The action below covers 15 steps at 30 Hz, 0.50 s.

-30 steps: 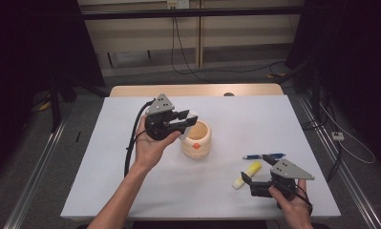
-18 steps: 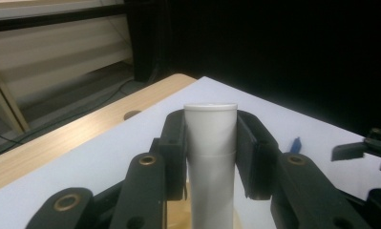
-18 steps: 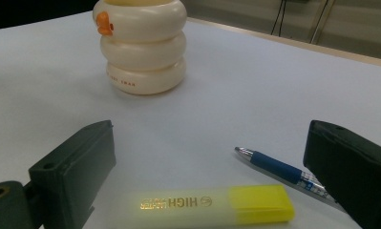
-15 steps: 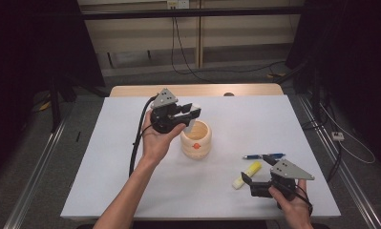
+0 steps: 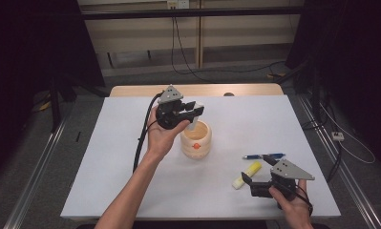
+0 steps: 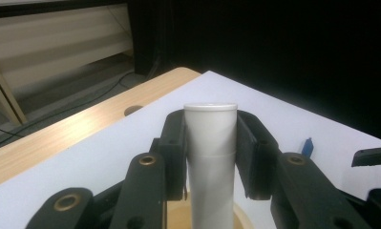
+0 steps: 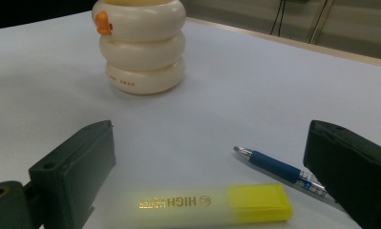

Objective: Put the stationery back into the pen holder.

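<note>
**Two grippers, one white tube over the cup**

Two grippers work at the white table (image 5: 131,191), and the cream ringed cup (image 5: 196,140) near its middle is the thing to steer by. The left gripper (image 5: 192,110) hangs just above the cup's near-left rim, its jaws clenched on a white tube (image 6: 210,157) that stands upright between the pads. The tube's lower end sits at the cup's mouth; I cannot tell if it touches the inside. The cup has an orange beak (image 7: 102,24) on its side.

The right gripper (image 5: 248,179) rests low, well to the cup's right and nearer the person, jaws spread and holding nothing. Between them lies a yellow highlighter (image 7: 202,204), with a blue pen (image 7: 283,172) just behind it, both flat on the table and well apart from the cup.
</note>
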Each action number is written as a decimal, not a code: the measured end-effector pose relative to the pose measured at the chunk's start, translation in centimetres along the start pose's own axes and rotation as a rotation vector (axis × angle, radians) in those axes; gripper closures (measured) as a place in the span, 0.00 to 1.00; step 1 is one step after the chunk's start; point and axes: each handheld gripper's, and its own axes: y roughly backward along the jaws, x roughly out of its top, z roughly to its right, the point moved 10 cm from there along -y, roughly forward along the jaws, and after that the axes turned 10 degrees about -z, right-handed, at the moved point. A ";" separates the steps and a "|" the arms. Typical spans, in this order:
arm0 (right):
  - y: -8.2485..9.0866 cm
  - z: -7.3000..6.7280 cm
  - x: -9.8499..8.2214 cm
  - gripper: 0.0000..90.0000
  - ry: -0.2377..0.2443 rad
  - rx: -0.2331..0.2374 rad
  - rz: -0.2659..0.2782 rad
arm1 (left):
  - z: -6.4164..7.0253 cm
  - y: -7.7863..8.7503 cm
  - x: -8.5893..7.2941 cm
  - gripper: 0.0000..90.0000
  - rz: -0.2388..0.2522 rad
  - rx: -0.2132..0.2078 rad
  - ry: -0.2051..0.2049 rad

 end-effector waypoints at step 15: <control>0.1 0.1 0.0 0.04 -0.002 -0.002 0.000 | -0.4 -2.0 -1.6 0.75 -0.046 -0.029 -0.002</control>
